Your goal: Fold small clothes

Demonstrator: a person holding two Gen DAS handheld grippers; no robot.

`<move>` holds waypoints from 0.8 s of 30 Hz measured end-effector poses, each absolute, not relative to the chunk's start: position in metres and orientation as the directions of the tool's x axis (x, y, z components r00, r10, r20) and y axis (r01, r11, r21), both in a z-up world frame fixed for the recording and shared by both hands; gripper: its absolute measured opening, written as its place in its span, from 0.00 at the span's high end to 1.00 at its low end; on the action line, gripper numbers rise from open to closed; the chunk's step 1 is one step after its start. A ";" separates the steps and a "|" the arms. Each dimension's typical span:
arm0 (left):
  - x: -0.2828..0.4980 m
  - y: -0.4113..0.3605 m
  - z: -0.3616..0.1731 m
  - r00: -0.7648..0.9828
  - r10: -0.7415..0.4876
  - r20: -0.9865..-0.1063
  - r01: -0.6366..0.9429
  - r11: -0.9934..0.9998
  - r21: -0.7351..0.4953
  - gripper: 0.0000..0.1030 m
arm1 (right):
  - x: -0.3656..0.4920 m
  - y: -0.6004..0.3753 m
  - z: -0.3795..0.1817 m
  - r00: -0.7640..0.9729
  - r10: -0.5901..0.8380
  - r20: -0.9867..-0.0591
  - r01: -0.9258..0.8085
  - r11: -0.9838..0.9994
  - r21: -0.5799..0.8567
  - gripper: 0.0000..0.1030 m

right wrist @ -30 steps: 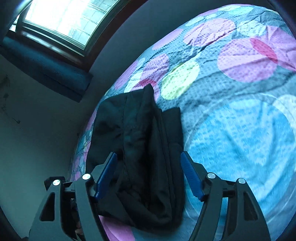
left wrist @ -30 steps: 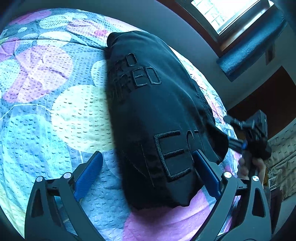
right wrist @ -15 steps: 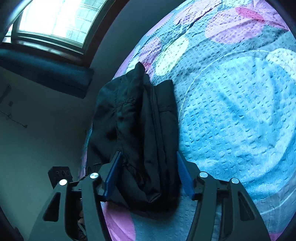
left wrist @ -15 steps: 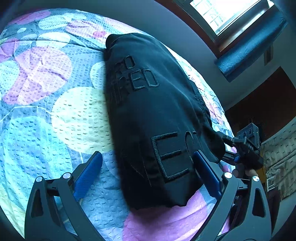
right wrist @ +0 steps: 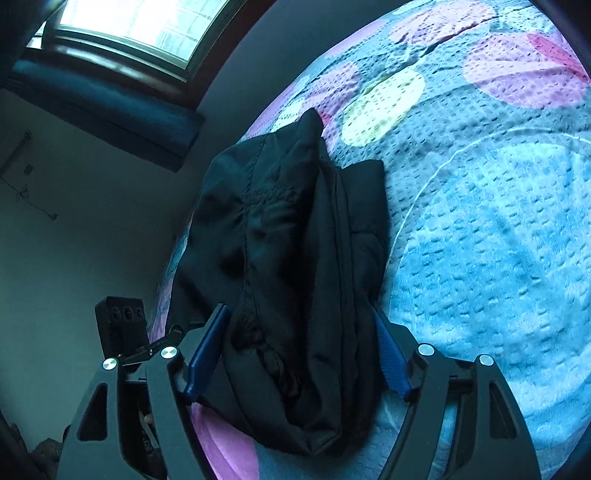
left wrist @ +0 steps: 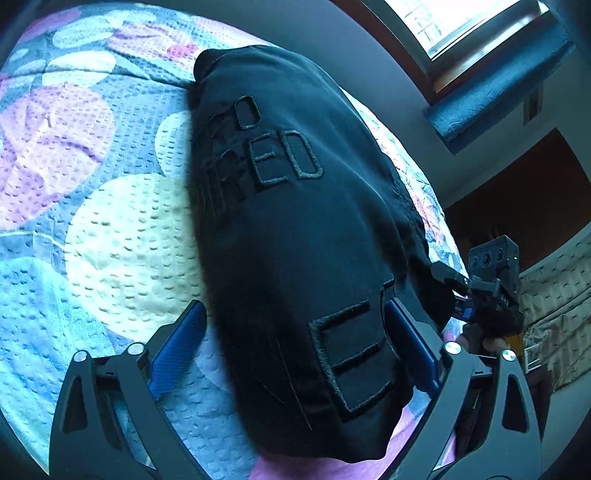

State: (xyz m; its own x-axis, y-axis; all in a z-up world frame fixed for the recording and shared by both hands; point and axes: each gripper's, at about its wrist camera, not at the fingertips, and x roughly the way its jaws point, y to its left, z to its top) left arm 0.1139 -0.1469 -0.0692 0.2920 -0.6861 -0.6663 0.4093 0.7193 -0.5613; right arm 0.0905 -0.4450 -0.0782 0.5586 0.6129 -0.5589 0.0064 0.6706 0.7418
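My left tool (left wrist: 295, 350) sits with its jaws apart astride the near end of the black garment (left wrist: 295, 221), and they have just been closing in a little: the right-hand pad touches the cloth by the raised lettering while the left-hand pad stands clear over the bedspread (left wrist: 110, 229), so nothing is clamped. My right tool (right wrist: 295, 354) straddles the bunched end of the same garment from the other side; its jaws have just been opening, and though the folds fill the gap between the pads, I judge them not pressing. The garment lies folded into a long thick bundle on the bed, near its edge by the wall (right wrist: 92, 240). The risk I see is that the bundle is puffy and layered: if I close on only the top layers, the fold may slide apart as I lift, or the seam side may spring open. Pinching the bedspread along with it would drag the quilted cover. The bedspread is dimpled, with big pastel circles; a bright window (right wrist: 140, 29) sits above a dark blue ledge (right wrist: 103, 114).
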 end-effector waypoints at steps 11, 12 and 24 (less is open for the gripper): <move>0.104 -0.163 -0.068 0.354 -0.642 -0.680 0.440 0.756 -0.485 0.23 | 0.074 -0.428 -0.088 0.552 0.580 -0.600 -0.001 0.719 0.695 0.62; 0.105 -0.163 -0.068 0.354 -0.645 -0.677 0.439 0.754 -0.488 0.24 | 0.076 -0.428 -0.088 0.554 0.581 -0.596 -0.002 0.717 0.697 0.62; 0.104 -0.155 -0.070 0.350 -0.669 -0.656 0.457 0.733 -0.504 0.21 | 0.066 -0.431 -0.093 0.586 0.592 -0.554 -0.031 0.699 0.714 0.63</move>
